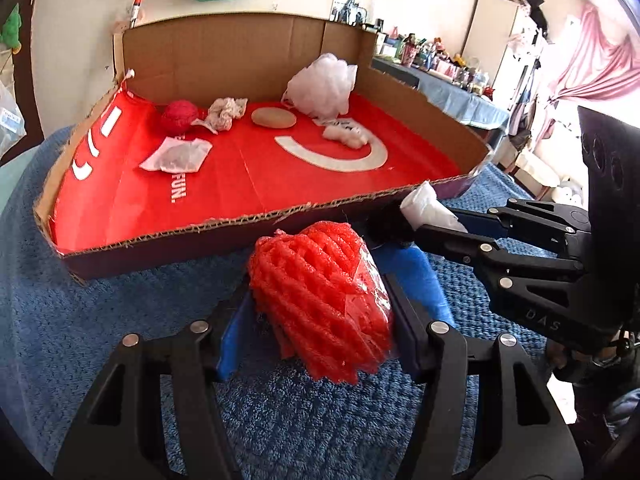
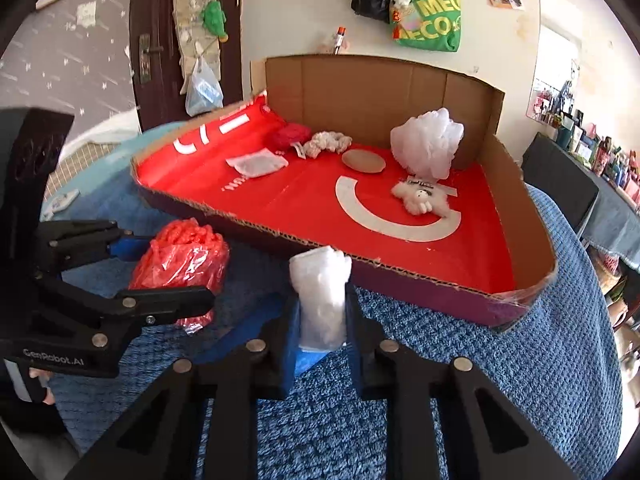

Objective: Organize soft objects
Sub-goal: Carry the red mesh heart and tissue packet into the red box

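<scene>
A: Red foam net (image 1: 320, 300) sits on the blue blanket (image 1: 100, 320), just in front of the tray (image 1: 180, 232), and the left gripper (image 1: 316, 312) is clamped on it, 1 pad each side.

B: And the right gripper (image 2: 320, 312)?

A: Squeezed tight on a white bag (image 2: 320, 292), held upright, its top just at the tray's near edge.

B: What's in the tray?

A: 6 soft things on the red liner: a red ball (image 1: 179, 115), a crumpled rag (image 1: 226, 111), a tan pad (image 1: 273, 117), a white pouf (image 1: 322, 80) against the back wall, a cotton tuft (image 1: 346, 135), and a flat white pouch (image 1: 176, 155) on the left.

B: Grippers touching?

A: No, side by side, apart.
</scene>
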{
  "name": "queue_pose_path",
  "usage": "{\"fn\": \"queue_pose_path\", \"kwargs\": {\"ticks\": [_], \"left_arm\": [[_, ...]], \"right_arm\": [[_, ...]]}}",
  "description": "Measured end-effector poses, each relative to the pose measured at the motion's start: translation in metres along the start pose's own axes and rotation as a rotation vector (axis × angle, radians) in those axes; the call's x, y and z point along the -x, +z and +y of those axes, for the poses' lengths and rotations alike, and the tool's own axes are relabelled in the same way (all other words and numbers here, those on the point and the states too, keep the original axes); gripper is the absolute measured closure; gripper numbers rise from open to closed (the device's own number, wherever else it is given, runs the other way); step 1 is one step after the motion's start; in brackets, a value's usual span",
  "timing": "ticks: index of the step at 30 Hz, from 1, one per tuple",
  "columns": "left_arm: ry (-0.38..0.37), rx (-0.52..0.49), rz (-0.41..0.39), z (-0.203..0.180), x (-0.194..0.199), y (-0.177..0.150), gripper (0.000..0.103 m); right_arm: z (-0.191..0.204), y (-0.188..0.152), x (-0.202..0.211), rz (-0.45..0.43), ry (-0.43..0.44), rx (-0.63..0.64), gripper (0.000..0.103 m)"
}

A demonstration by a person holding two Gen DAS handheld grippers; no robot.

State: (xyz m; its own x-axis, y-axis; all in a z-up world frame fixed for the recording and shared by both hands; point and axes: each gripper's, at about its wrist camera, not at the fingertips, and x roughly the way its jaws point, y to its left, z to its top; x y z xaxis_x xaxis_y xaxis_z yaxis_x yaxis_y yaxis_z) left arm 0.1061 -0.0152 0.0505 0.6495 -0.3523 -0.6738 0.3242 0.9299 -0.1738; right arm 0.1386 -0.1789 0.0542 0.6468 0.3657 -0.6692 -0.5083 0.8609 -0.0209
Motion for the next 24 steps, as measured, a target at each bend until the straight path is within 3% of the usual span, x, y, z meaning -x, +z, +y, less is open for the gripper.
{"fn": "queue_pose_path", "kwargs": {"ticks": [16, 24], "left_arm": [[-0.008, -0.037, -0.065, -0.003, 0.024, 0.011, 0.044], [-0.038, -0.056, -0.054, 0.01, 0.015, 0.053, 0.044]], "right_arm": [[0.002, 0.01, 0.021, -0.066, 0.013, -0.043, 0.081], [-0.013, 0.042, 0.017, -0.09, 0.067, -0.083, 0.081]]}}
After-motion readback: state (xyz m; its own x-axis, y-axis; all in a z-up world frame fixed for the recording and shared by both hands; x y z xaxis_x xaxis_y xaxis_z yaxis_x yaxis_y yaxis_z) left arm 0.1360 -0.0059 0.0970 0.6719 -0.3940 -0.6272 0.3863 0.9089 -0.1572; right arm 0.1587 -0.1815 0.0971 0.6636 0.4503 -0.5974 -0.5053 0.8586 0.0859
